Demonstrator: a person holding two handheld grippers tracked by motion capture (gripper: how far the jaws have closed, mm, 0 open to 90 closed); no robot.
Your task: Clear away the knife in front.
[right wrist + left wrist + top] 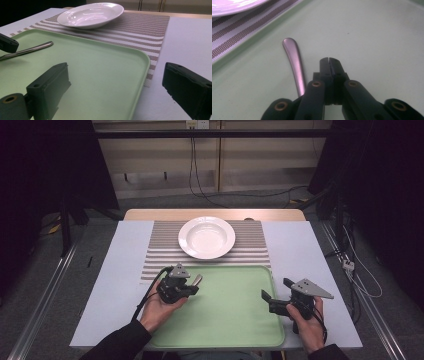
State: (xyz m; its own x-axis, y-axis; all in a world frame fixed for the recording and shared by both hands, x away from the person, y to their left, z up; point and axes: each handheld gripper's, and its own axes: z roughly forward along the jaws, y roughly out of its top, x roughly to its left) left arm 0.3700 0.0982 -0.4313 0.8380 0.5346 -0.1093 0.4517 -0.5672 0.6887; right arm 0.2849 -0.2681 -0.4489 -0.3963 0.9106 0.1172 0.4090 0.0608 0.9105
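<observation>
Table (110,285) bearing striped mat (160,247), green tray (235,315)

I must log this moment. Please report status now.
Left gripper shut, metal handle beside its fingers. Right gripper open, over the tray edge. Plate on mat, empty.

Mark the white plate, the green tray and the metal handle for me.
white plate (206,237), high view, centre of its well.
green tray (105,75), right gripper view, bare floor near its right rim.
metal handle (292,53), left gripper view, upper shaft below the rounded end.
</observation>
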